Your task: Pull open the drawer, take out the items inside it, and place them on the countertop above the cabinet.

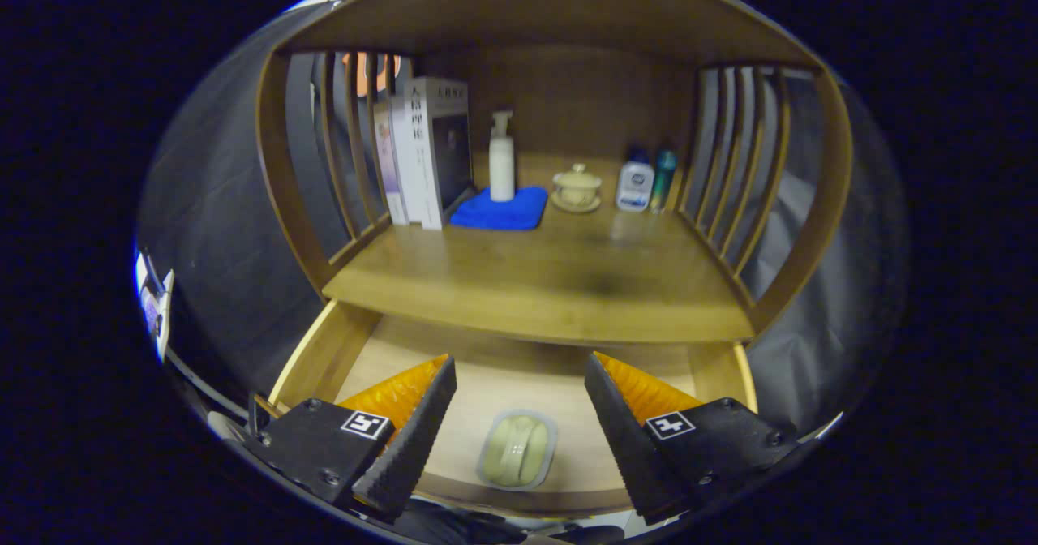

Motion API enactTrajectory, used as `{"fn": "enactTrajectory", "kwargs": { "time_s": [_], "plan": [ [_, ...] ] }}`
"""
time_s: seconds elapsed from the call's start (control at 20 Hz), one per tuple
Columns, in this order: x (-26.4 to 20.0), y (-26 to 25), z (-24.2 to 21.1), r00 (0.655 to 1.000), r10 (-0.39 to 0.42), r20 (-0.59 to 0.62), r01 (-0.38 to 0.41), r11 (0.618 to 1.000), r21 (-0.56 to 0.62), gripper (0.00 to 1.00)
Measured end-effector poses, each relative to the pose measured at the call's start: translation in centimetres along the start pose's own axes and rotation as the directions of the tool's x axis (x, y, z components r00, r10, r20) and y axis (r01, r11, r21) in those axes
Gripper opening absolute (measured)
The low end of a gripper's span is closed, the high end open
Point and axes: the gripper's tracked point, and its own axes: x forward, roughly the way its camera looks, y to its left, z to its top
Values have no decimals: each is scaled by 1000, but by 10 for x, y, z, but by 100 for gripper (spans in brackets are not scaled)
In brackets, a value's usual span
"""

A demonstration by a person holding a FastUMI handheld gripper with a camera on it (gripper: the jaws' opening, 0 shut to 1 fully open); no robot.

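Lying in the open drawer (324,350), the pale packet (516,450) sits between your spread fingers (409,439), untouched; your gripper (519,423) grips nothing. Beyond it, the countertop (535,285) carries books (426,152), a pump bottle (502,158) on a blue cloth (500,209), and a lidded cup (576,188).

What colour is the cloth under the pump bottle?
Blue; the cloth shows best in the gripper view.
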Motion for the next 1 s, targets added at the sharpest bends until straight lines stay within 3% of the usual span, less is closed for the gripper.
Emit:
{"fn": "enactTrajectory", "kwargs": {
  "time_s": [0.2,0.45,0.75,1.0],
  "plan": [
    [32,-1,-31,983,-4,-184,6,1000,8,90],
    [55,2,-74,930,37,-366,3,994,109,73],
    [63,-5,-102,892,15,-452,29,996,90,59],
    [68,-12,-104,897,-13,-442,53,995,79,30]
  ]
}}
